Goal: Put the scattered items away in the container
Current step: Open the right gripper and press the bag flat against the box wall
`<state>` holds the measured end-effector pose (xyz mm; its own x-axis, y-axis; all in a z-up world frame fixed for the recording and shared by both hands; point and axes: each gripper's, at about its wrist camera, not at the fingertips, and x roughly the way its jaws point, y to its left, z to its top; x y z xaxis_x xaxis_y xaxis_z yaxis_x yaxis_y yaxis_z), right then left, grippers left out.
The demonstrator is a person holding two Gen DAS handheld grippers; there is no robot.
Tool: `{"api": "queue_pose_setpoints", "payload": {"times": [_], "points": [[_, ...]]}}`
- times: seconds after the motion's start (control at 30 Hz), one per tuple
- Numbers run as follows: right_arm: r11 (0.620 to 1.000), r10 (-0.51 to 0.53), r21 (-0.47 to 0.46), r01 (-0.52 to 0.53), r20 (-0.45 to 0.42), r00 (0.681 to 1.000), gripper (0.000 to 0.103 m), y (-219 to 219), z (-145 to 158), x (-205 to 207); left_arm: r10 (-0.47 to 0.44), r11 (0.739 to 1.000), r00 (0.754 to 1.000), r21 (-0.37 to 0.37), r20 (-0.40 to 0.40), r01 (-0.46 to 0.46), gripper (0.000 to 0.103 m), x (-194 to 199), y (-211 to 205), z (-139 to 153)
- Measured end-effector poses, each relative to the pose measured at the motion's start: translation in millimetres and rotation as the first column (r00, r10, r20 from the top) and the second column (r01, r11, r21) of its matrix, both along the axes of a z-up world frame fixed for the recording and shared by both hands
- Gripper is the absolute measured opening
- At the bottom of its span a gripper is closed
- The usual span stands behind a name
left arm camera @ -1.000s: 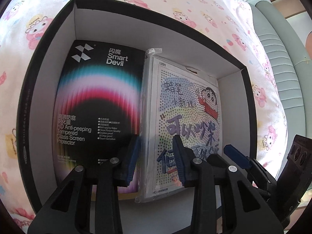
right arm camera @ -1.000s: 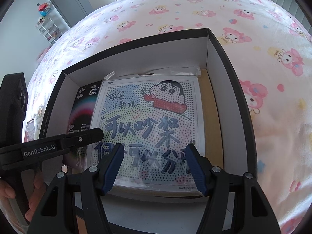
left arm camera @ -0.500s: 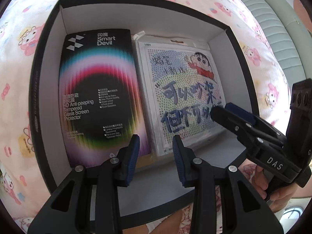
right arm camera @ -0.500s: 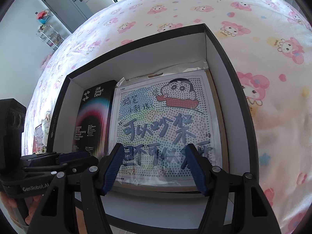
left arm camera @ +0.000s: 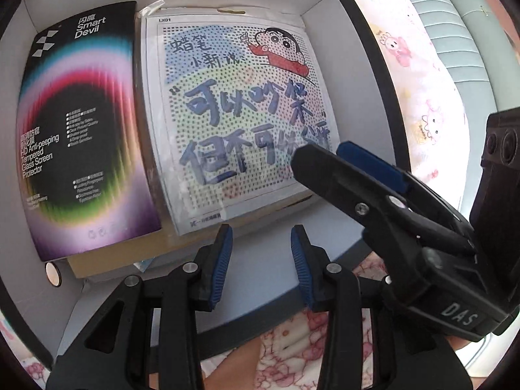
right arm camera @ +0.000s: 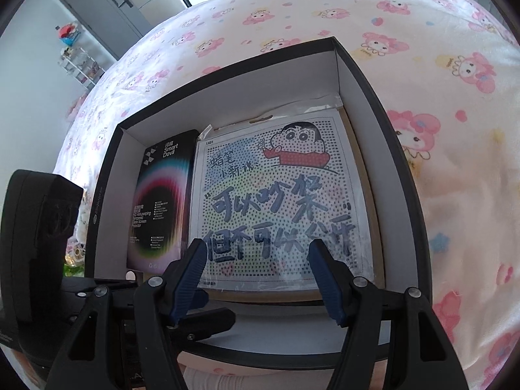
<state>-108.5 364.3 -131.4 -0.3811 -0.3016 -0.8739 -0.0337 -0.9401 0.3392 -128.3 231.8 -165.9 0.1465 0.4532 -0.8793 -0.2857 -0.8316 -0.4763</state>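
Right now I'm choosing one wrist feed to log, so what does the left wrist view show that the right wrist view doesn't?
Only the left wrist view: the right gripper reaching in from the side over the cartoon bead kit, and a pale green ribbed cushion.

Only the right wrist view: a grey cabinet and a wire shelf beyond the bed.

Both: the black box, the Smart Devil screen protector pack, and the pink-print bedsheet.

The box (right arm camera: 360, 74) looks like stiff card, matt black outside and matt white inside. The screen protector pack (left arm camera: 81, 130) is smooth printed card with a slight sheen. The cartoon sheet (left arm camera: 240, 107) sits in a glossy, crinkled clear plastic sleeve. The bedsheet (right arm camera: 438, 65) is soft printed cloth. Gripper pads (left arm camera: 221, 266) are ribbed blue rubber on black plastic.
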Motion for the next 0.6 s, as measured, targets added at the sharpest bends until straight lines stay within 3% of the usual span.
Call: {"api": "queue_pose_setpoints", "payload": {"times": [0.03,0.13,0.37,0.47,0.53,0.6], "points": [[1.0,-0.014,-0.013,0.015,0.005,1.0,0.062,4,-1,0,0.002,1.0,1.0,-0.031,-0.014,-0.003,0.036,-1,2,-3],[0.998,-0.03,-0.046,0.03,0.01,1.0,0.062,8,-3,0,0.028,1.0,1.0,-0.012,-0.011,-0.029,0.034,-5,1,-4],[0.992,-0.068,-0.103,0.067,0.001,0.998,0.059,11,-3,-1,0.046,0.996,0.994,-0.066,-0.1,-0.052,0.033,-13,-3,1],[0.99,-0.062,-0.126,0.063,0.007,0.998,0.059,11,-5,-2,0.049,0.998,0.997,-0.024,-0.052,-0.051,0.032,-13,-12,1],[0.993,-0.051,-0.111,0.052,0.005,0.999,0.059,9,-4,-2,0.03,0.997,0.999,0.07,0.036,-0.033,0.033,-8,-19,-1],[0.994,-0.046,-0.096,0.046,0.001,0.999,0.059,8,-4,-1,-0.003,0.997,0.999,0.077,0.053,-0.001,0.034,-3,-20,-2]]}}
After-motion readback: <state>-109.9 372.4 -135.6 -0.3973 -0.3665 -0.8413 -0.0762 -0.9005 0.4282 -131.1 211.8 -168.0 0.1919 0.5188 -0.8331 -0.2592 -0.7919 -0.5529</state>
